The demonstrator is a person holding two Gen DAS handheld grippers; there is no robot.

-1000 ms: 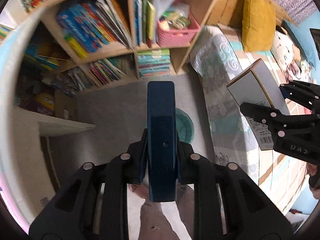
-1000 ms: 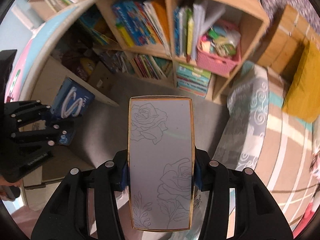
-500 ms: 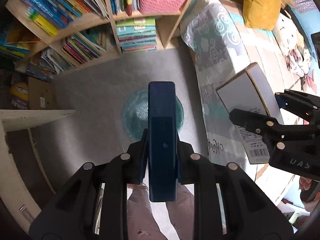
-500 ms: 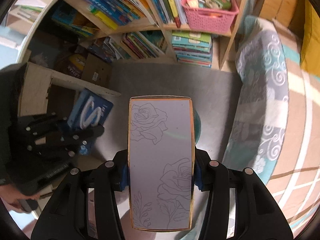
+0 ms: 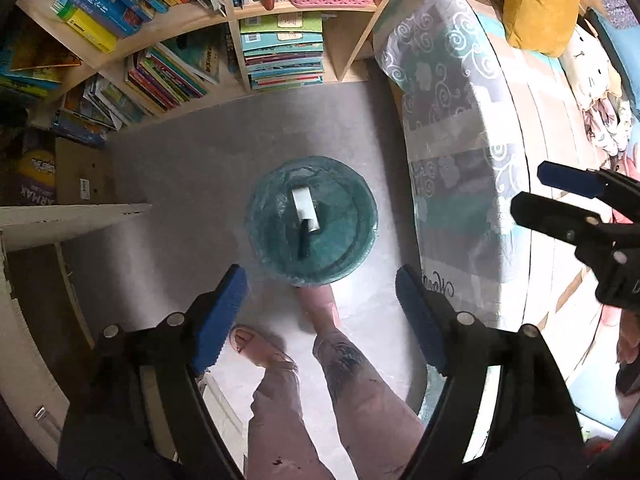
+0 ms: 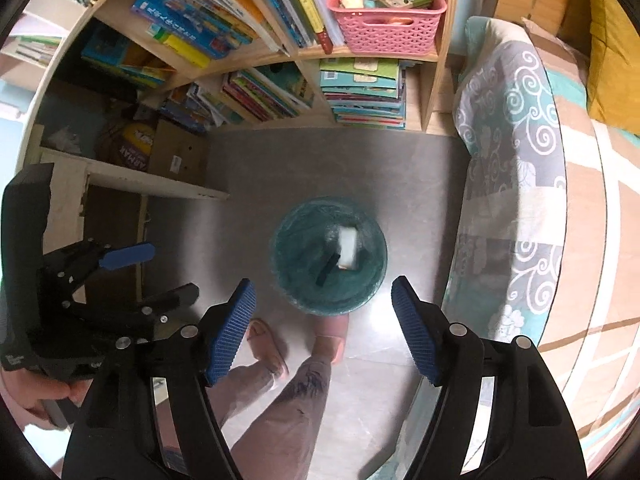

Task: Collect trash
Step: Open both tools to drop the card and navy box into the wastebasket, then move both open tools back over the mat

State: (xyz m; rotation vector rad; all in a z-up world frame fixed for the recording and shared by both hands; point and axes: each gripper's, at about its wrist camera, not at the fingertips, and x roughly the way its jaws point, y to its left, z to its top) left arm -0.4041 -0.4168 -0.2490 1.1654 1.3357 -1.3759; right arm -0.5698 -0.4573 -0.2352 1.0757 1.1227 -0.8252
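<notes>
A round teal trash bin lined with a bag stands on the grey floor below both grippers; it also shows in the right wrist view. Inside it lie a white box and a dark blue box. My left gripper is open and empty, held high above the bin; it shows at the left of the right wrist view. My right gripper is open and empty above the bin; it shows at the right of the left wrist view.
A wooden bookshelf full of books, with a pink basket, stands behind the bin. A bed with a patterned cover runs along the right. A white shelf board and a cardboard box are at the left. The person's feet touch the bin's near side.
Both grippers tilted down over the bin and opened. The dark blue box left my left gripper and the white rose box left my right gripper; both now lie in the bin.
</notes>
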